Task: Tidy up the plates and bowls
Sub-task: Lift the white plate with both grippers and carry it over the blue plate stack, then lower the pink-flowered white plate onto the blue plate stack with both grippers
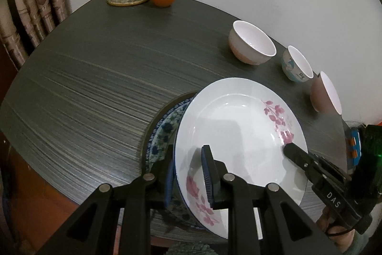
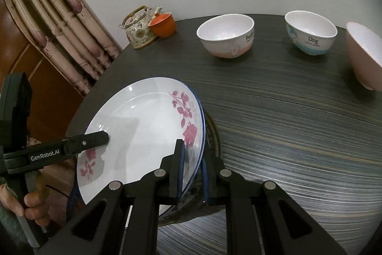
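Left wrist view: the left gripper (image 1: pixel 188 175) is clenched on the near rim of the rose-patterned plate (image 1: pixel 238 126), which is over a blue-patterned plate (image 1: pixel 164 133) at the table's (image 1: pixel 95 88) near edge. Keep both hands moving level and together. Right wrist view: the right gripper (image 2: pixel 192 171) clamps the plate's right rim; the face looks up, tilted, and a round plate has no long axis.

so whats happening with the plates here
A person holds a tool in each hand, and both grip the white rose plate by opposite rims: the left tool and the right tool. It sits over a blue patterned plate on the dark table. Three bowls stand along the far edge, untouched.
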Demonstrator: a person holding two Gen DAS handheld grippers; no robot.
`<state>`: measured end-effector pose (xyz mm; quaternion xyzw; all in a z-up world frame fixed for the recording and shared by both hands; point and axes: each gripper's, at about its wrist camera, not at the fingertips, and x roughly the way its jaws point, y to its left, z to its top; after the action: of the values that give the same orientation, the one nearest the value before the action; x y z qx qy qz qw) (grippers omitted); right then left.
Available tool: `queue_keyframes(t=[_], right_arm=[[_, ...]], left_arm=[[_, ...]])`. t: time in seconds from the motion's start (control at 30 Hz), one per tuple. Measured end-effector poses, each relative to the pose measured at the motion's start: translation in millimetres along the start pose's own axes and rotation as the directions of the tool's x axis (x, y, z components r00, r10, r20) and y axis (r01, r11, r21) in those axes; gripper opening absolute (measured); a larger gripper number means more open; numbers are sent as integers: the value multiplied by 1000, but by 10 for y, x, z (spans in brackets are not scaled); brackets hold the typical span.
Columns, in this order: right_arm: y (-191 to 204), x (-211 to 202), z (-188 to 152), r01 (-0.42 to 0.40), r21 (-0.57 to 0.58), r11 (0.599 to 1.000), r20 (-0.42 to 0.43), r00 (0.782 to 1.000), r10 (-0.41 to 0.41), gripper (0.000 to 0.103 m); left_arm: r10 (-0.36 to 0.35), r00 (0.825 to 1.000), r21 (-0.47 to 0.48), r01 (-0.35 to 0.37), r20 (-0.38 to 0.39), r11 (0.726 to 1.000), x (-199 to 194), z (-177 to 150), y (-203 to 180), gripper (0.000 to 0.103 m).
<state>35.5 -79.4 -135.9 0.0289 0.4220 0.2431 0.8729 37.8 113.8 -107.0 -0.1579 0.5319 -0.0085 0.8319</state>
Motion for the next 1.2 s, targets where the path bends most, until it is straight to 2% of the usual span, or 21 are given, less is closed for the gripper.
queue_keyframes(t=[0.4,0.73,1.2], right_arm=[[43,184,-61,-10,-2,1000,-45,999,10,14],[64,340,-56,-8,-14,1000,-90,996,7,14],[88,481,-49,36,-37,999,-132,990,-41,16]], left_arm=[[28,999,-31,-29,-37,999,102,-61,203,21],[52,997,-31,-54,-62,998,230,-76,229,21],[76,995,-15,-77,-67,997,309,-83,207,21]])
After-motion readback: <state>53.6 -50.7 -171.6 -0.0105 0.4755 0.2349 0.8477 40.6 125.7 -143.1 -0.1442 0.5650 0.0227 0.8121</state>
